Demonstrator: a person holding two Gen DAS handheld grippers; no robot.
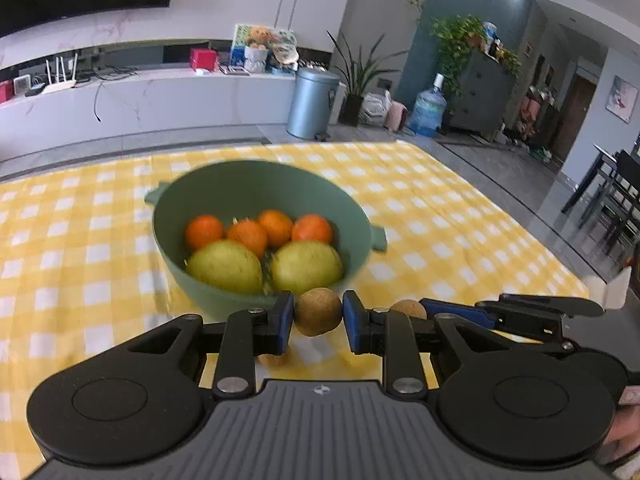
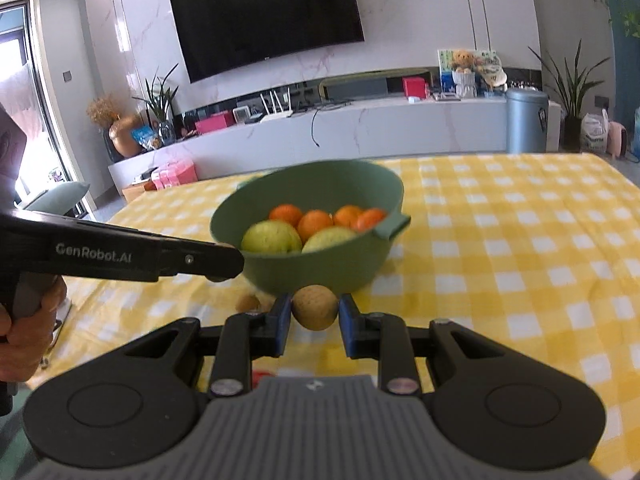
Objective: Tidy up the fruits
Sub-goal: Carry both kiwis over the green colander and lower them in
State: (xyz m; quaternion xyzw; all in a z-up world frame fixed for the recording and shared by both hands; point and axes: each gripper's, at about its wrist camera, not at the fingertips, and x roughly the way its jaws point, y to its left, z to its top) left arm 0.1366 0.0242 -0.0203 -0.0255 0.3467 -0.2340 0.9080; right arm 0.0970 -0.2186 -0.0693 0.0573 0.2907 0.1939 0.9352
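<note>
A big green bowl [image 1: 260, 236] sits on a table with a yellow and white checked cloth [image 1: 460, 216]. The bowl is round and smooth, with a small flat handle on each side. Inside it are four orange fruits [image 1: 276, 227] at the back and two bigger yellow-green fruits [image 1: 306, 266] at the front, all packed close together.

The bowl stands right in front of both grippers, just past their tips. Behind the table there is a long white shelf [image 2: 360, 120], a grey bin [image 1: 312, 102], a blue water jug [image 1: 428, 108], some green plants [image 2: 572, 80] and a black TV [image 2: 268, 16] on the wall.

The left gripper [image 1: 319, 314] is closed on a small brown fruit [image 1: 319, 312] — its two blue pads [image 1: 285, 316] press the round, rough-looking fruit from both sides, close to the bowl's near wall. In the right view this gripper comes in from the left as a dark bar [image 2: 120, 254] with white letters on it, and a hand [image 2: 24, 332] holds its grip.

The right gripper [image 2: 315, 308] is closed on another small brown fruit [image 2: 315, 307], held the same way between its blue pads, just in front of the bowl. One more small brown fruit [image 2: 248, 302] lies on the cloth near the bowl — it looks blurry.
</note>
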